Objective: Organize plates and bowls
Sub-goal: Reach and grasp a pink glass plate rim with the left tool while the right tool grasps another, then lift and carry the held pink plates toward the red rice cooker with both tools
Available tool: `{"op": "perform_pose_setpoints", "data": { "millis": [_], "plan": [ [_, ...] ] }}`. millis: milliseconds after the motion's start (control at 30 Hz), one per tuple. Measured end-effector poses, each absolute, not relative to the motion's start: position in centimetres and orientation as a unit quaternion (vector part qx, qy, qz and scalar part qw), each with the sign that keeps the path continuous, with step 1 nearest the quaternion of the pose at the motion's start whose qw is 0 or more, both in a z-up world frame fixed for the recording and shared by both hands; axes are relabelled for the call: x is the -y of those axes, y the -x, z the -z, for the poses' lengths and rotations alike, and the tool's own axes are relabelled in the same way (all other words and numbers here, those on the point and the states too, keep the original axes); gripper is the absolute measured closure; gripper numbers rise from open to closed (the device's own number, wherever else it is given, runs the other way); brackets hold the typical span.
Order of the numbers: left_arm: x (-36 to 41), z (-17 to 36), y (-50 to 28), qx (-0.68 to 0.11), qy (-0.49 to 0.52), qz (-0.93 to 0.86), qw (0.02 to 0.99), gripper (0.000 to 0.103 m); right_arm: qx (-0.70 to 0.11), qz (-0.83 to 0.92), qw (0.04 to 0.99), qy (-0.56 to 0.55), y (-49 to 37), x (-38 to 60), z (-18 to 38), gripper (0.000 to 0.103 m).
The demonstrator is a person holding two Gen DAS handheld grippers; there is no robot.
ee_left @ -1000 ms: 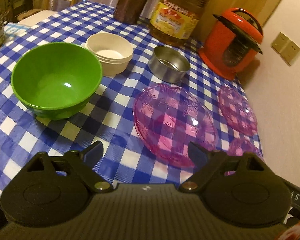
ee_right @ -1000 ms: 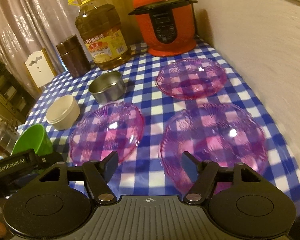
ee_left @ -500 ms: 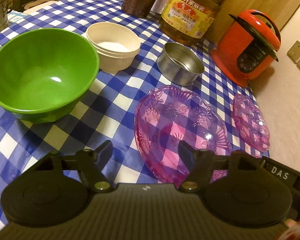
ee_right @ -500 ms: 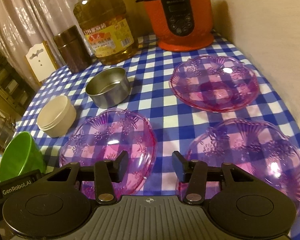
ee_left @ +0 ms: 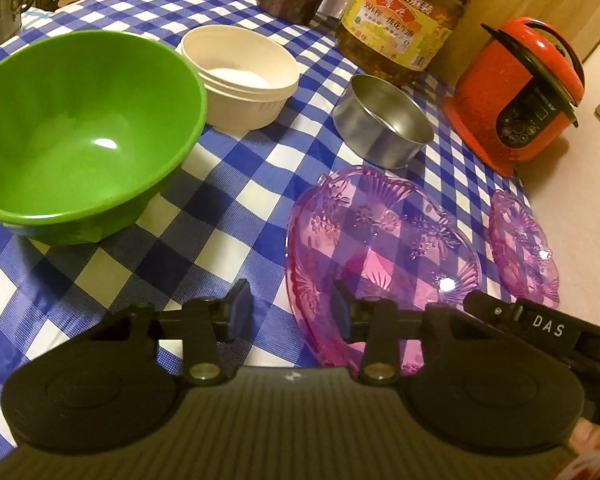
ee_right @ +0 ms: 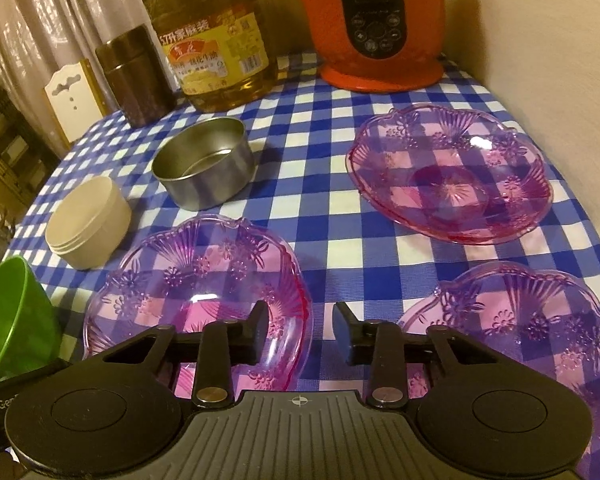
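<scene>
Both grippers have dropped closer over the past second, the left gripper (ee_left: 290, 310) and right gripper (ee_right: 302, 330) each gaping, straddling opposite rims of the near pink plate (ee_right: 204, 280) on the checked tablecloth (ee_right: 328, 208), apparently readying a lift.

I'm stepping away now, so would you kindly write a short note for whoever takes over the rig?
Left hand-held gripper: open, empty, straddling the near-left pink plate's rim.
Right hand-held gripper: open, empty, hovering between that plate and the near-right pink plate.
Third pink plate sits farther back.
Green bowl, cream bowls and metal tin stand apart.
Done: nothing stacked except the cream bowls.
Left: gather plates, nest bowls.
</scene>
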State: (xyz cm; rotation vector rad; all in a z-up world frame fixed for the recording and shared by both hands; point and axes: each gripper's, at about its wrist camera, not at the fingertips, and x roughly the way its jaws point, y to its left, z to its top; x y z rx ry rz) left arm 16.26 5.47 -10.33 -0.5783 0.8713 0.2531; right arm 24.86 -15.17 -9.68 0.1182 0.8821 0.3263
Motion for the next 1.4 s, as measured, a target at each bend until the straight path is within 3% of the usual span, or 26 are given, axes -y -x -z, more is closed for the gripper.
{"op": "perform_pose_setpoints", "data": {
  "millis": [533, 1400],
  "plan": [
    [-5.4, 10.4, -16.4, -0.407, 0.28, -0.113, 0.862, 0.092, -0.431, -0.154, 0.887, -0.054, -25.1, 14.5, 10.7, 0.088],
    [-2.1, 4.2, -15.6, -0.378, 0.243, -0.06, 0.891, 0.094, -0.386, -0.13, 0.907, -0.102, -21.0, 19.1, 4.8, 0.092]
  ]
}}
